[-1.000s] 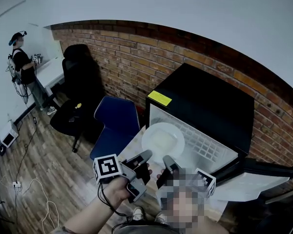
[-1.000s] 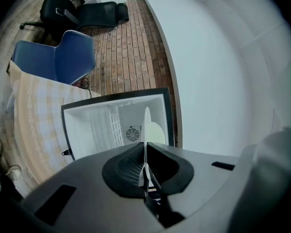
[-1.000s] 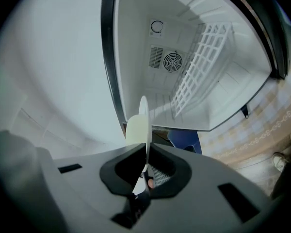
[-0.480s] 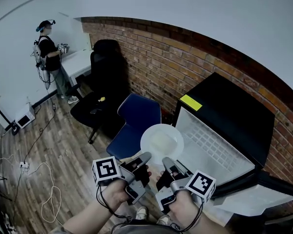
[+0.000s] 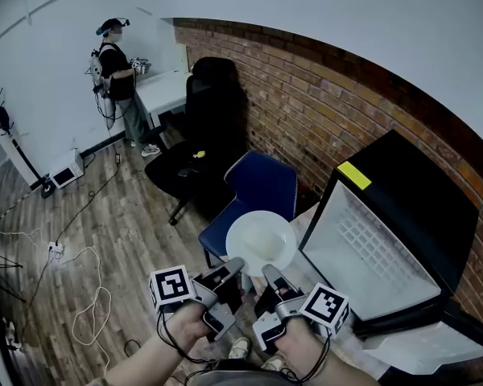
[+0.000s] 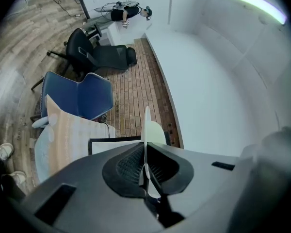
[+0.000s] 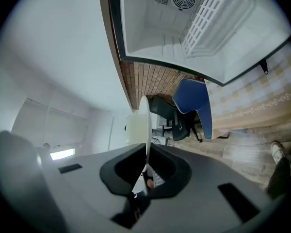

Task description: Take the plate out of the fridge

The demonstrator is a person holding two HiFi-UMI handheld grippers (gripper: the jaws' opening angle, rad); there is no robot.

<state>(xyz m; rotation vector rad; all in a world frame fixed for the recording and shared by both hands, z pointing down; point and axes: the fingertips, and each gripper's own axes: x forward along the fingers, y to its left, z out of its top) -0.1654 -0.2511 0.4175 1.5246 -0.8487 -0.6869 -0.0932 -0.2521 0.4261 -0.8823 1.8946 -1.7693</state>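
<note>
left of the open fridge, my left gripper and right gripper both clamp the near rim of the plate. it extends straight ahead of both, outside the fridge.

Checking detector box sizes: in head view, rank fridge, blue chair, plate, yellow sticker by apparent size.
1. Fridge
2. Blue chair
3. Plate, close behind the chair and nearer the camera
4. Yellow sticker

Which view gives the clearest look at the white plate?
The head view: the plate shows its whole round face, its near rim pinched by the left claw and right claw. Both gripper views show it only edge-on, a thin white sliver between shut jaws.
</note>
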